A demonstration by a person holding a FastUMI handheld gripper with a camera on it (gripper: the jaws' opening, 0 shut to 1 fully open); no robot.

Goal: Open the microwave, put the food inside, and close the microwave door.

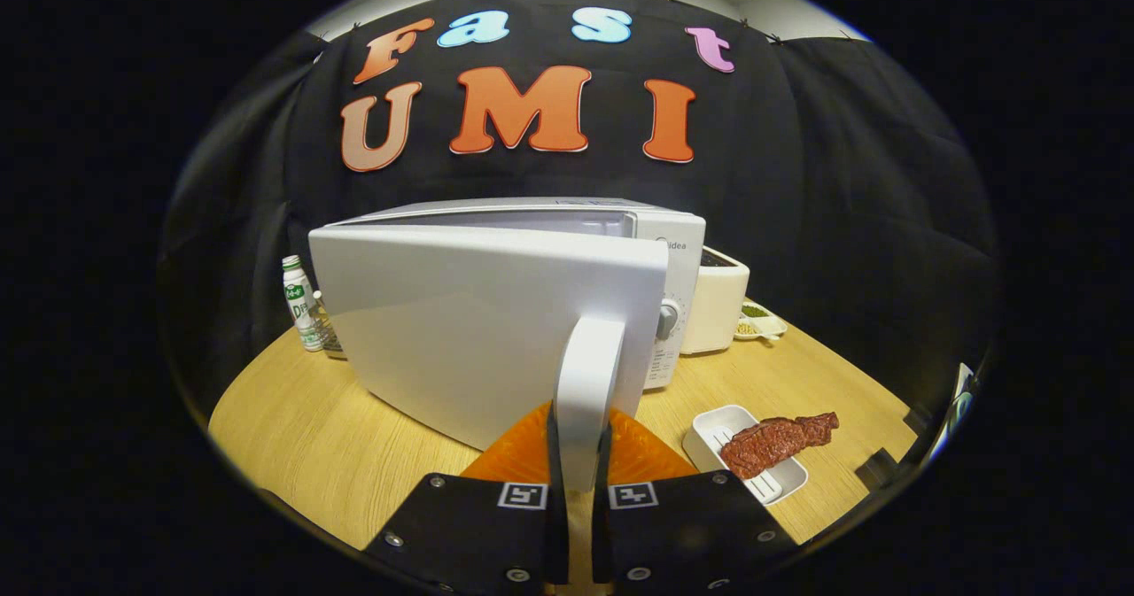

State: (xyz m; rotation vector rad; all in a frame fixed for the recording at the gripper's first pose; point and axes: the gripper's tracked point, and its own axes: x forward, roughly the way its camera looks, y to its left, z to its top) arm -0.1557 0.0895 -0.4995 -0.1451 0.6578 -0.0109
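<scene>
From the gripper view I see my gripper (pixel 580 454) clamped on the upright white handle (pixel 588 383) of the microwave (pixel 673 259), both fingers pressing its sides, with the smooth white door (pixel 469 321) swung partly open toward me, hinged on its far side and standing on the pale wood-grain bench (pixel 337 454). The food (pixel 780 441), a dark red slab of meat, lies with its long axis running from near me toward the far side of a white ribbed tray (pixel 718 428) just beside the fingers. A white plastic bottle (pixel 299 304) with green print stands past the door's hinge side, a cream boxy appliance (pixel 718 299) sits beside the microwave, and its printed lettering is too small for me to read.
</scene>
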